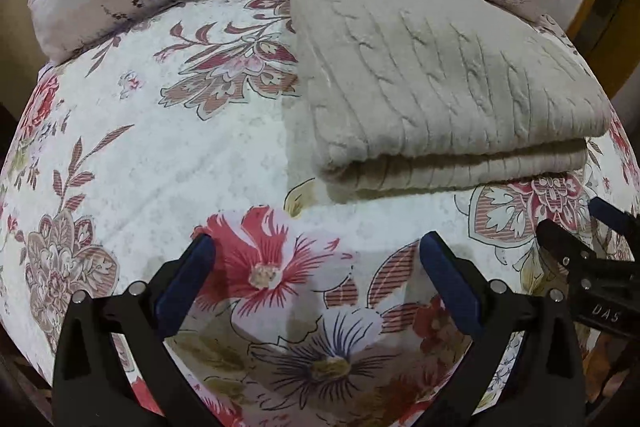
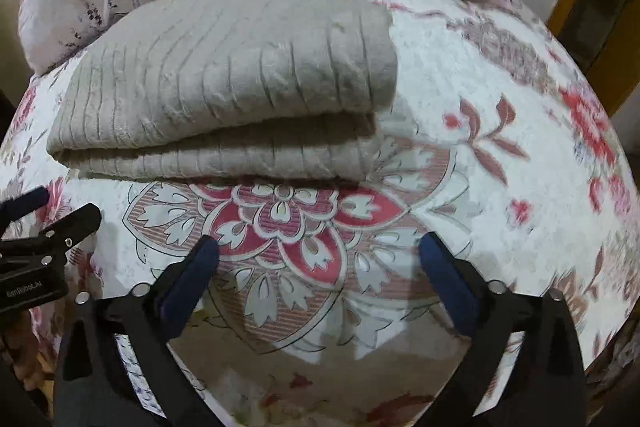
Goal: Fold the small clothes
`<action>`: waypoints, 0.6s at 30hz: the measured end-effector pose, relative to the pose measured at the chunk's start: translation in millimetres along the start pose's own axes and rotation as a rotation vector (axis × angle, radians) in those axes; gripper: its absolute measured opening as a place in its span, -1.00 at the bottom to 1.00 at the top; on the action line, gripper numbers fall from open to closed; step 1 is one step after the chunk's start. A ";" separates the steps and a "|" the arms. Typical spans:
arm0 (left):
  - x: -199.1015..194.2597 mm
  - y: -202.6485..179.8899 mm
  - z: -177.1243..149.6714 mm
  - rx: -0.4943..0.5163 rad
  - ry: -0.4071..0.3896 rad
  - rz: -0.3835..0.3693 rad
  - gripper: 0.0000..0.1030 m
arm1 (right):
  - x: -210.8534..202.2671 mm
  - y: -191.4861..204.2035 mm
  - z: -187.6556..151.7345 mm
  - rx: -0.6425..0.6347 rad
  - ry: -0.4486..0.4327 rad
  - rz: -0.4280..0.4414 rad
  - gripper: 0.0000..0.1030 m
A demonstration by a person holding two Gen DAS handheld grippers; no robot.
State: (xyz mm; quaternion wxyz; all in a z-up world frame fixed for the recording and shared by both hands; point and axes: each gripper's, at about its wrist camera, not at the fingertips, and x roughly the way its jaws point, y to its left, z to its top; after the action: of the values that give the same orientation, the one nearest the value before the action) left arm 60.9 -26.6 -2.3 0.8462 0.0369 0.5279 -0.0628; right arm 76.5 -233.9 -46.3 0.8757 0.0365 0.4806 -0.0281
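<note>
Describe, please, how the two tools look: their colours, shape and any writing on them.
Both the left tool and the right tool have black angular bodies with silver screws and two fingers carrying blue pads. White lettering reading "DAS" shows on the right tool in the left view; the left tool's printed label is too blurred to read.

Ribbed, fuzzy beige knit garment (image 1: 436, 75), perhaps fleece, on matt printed bedspread (image 1: 168, 163)
</note>
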 end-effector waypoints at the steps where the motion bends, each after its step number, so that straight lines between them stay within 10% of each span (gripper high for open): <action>1: 0.0 0.1 0.5 -0.001 0.008 0.001 0.97 | 0.0 -0.1 -0.2 0.005 0.003 -0.002 0.97; 18: 2.0 0.7 7.6 0.001 0.086 0.007 0.97 | -0.4 1.9 5.1 0.060 0.087 -0.032 0.97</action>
State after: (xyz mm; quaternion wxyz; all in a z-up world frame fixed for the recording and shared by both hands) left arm 68.7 -27.1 -0.8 0.8231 0.0417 0.5634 -0.0582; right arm 80.7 -232.5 -43.2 0.8520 0.0561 0.5176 -0.0547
